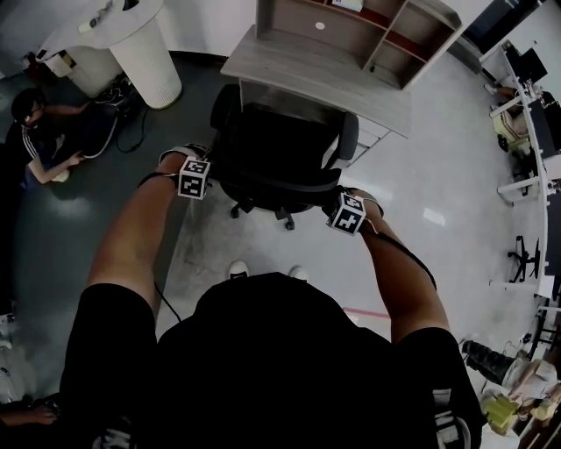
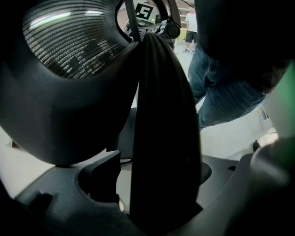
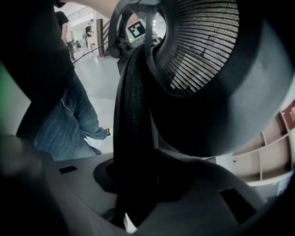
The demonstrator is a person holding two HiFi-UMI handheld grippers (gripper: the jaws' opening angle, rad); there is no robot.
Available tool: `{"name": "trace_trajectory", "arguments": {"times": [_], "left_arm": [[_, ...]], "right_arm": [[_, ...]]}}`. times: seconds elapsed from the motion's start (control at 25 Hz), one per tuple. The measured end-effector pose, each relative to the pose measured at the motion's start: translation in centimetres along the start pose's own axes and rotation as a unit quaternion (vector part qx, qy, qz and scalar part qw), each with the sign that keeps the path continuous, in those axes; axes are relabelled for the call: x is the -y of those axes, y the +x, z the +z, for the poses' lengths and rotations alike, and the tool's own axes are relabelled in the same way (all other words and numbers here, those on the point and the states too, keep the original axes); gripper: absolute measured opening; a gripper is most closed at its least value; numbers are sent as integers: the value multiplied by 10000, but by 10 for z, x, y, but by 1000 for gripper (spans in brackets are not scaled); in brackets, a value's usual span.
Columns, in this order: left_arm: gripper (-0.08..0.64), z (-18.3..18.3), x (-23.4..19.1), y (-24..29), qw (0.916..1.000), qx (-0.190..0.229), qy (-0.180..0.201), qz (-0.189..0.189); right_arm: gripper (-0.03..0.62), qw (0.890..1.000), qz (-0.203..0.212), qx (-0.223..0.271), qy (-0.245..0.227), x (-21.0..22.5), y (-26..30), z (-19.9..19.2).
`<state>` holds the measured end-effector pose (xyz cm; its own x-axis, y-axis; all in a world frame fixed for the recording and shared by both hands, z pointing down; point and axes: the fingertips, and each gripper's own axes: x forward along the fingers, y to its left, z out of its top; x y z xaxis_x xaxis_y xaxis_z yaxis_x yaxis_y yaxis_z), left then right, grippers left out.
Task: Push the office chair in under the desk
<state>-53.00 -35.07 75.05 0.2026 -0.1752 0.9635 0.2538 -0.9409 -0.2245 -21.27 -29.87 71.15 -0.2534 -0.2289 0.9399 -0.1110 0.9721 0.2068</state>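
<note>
The black office chair (image 1: 280, 149) stands with its seat partly under the grey wooden desk (image 1: 316, 74), its back toward me. My left gripper (image 1: 195, 178) holds the left edge of the backrest and my right gripper (image 1: 347, 213) holds the right edge. In the left gripper view the dark backrest rim (image 2: 161, 115) runs up between the jaws of the left gripper (image 2: 161, 198), with the mesh (image 2: 69, 41) to its left. In the right gripper view the rim (image 3: 131, 115) likewise fills the gap of the right gripper (image 3: 138, 203), beside the mesh (image 3: 207, 46).
The desk carries an open shelf unit (image 1: 368, 26). A white round column (image 1: 145, 44) stands at the back left, with a person (image 1: 39, 131) sitting on the floor and cables beside it. More desks (image 1: 535, 131) line the right side. The chair's castors (image 1: 285, 219) rest on the pale floor.
</note>
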Motion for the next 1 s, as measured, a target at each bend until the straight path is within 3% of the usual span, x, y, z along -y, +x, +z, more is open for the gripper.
{"name": "trace_trajectory", "arguments": {"times": [0.52, 1.0], "left_arm": [[360, -38, -43, 4, 9995, 26, 308, -92], [360, -39, -48, 5, 9992, 148, 378, -28]], "right_arm": [[127, 9994, -117, 60, 309, 27, 15, 29], [127, 9993, -166, 91, 336, 29, 16, 32]]}}
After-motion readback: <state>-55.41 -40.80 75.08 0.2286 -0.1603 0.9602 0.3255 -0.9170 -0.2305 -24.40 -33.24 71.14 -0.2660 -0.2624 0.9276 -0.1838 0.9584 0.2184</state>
